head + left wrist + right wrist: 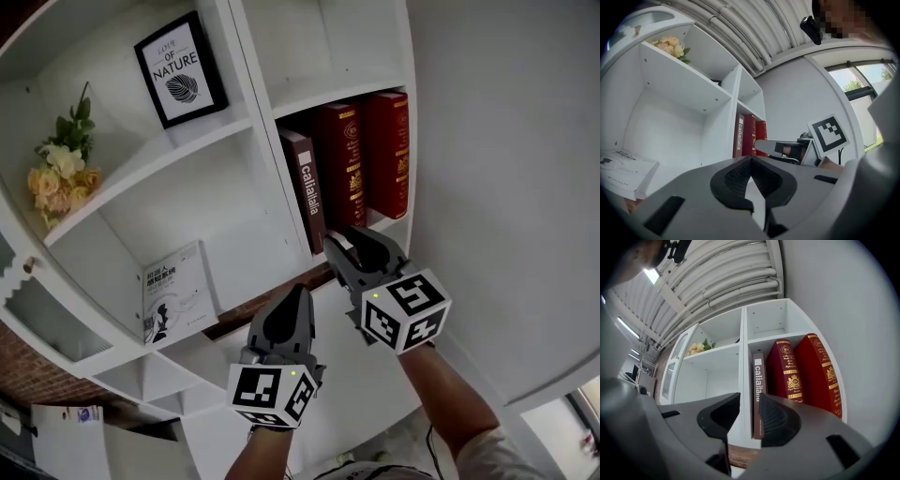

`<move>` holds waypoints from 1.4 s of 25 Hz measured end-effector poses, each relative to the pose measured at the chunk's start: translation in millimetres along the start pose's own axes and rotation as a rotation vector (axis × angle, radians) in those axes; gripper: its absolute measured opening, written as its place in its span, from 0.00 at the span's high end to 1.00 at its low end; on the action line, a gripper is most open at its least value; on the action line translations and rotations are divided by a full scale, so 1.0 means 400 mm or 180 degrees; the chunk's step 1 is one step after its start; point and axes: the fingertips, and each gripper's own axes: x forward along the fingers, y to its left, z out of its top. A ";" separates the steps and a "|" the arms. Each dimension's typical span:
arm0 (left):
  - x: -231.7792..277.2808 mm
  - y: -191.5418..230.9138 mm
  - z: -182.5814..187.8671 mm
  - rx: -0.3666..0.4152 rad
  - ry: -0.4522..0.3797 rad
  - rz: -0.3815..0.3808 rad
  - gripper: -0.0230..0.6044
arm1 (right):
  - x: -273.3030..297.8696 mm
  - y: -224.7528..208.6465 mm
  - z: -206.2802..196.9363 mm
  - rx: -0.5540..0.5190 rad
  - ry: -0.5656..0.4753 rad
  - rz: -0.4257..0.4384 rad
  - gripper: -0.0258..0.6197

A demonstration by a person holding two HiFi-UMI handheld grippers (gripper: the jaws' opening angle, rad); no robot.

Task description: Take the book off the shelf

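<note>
Shows a slim brown book (305, 187), white lettering down its spine, standing at the left end of a compartment in a white shelf (246, 131), next to the divider. Finds two thicker red books (342, 159) with gilt print just to its right, hemming it in. Puts the right gripper (349, 239) at the book's lower end, released, jaws apart and pressing nothing. Reveals only in the right gripper view the spine and divider lined up with that gap. Keeps the left gripper (298, 295) lower, clenched on nothing. Catches, in the head view alone, flowers (64, 169), a framed print (178, 67) and a white booklet (175, 292).
</note>
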 end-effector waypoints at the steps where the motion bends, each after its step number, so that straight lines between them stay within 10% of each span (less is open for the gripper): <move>1: 0.007 0.007 -0.005 -0.0007 0.0013 -0.0004 0.95 | 0.019 -0.007 -0.002 0.0010 -0.0002 -0.0004 0.78; 35: 0.068 0.121 -0.059 -0.0141 0.0089 -0.0065 0.95 | 0.208 -0.073 0.009 -0.0421 0.0365 -0.0291 0.75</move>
